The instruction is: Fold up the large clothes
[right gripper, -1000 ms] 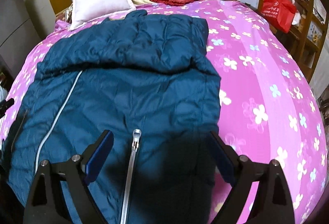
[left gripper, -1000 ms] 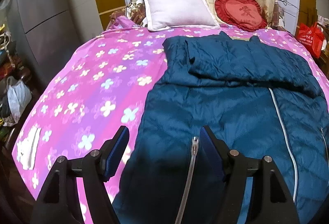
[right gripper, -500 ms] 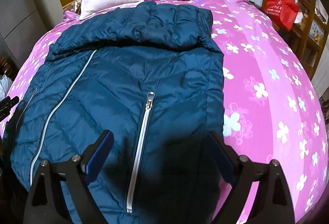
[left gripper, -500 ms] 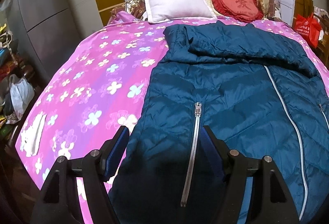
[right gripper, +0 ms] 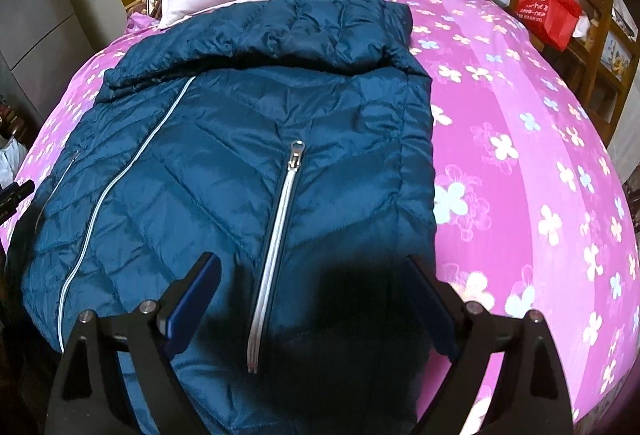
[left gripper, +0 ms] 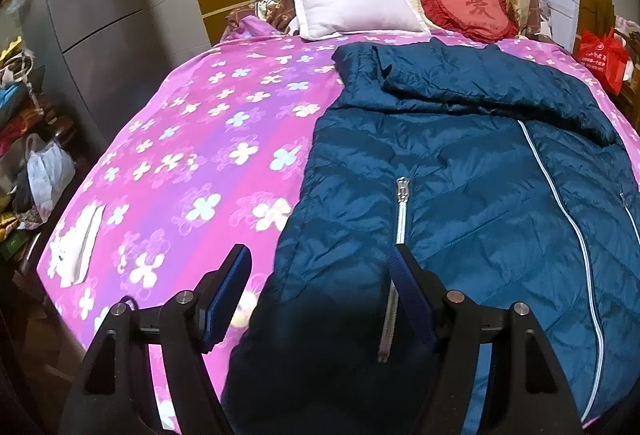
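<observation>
The navy down jacket lies flat along the bed, hem at the near edge, its top part folded over (toward the pillows); left gripper and right gripper hover spread above the hem, empty

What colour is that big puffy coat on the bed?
Dark teal blue coat with silver zips, clearest in the right wrist view.

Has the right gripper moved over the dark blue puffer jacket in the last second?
Yes. The right gripper has pulled back toward the foot of the bed: the silver pocket zipper on the dark blue puffer jacket now shows full length.
</observation>
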Tool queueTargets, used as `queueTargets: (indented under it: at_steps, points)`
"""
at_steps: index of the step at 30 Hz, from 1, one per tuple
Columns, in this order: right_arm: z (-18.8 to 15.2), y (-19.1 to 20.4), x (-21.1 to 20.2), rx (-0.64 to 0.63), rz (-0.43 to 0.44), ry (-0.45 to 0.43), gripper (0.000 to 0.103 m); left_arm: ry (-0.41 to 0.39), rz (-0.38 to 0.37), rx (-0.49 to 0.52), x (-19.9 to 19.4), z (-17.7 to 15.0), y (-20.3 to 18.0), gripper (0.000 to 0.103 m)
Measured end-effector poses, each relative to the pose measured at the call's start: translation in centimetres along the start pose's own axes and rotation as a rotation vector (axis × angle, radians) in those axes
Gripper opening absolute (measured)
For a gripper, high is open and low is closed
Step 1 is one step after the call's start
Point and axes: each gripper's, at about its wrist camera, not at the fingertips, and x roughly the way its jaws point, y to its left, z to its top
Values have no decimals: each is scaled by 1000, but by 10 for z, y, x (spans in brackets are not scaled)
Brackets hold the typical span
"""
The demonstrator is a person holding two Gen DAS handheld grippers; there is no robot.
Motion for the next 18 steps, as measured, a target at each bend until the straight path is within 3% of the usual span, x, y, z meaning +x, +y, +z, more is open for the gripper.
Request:
queueTargets:
  at_steps: [12,18]
  points:
    - [-28,4,-18,-10,5,8,94,11,14,-9,-17,-28,20,55]
    - [-41,-1,-31,-10,-3,5,94,49,-29,-47,-19,-43,35,55]
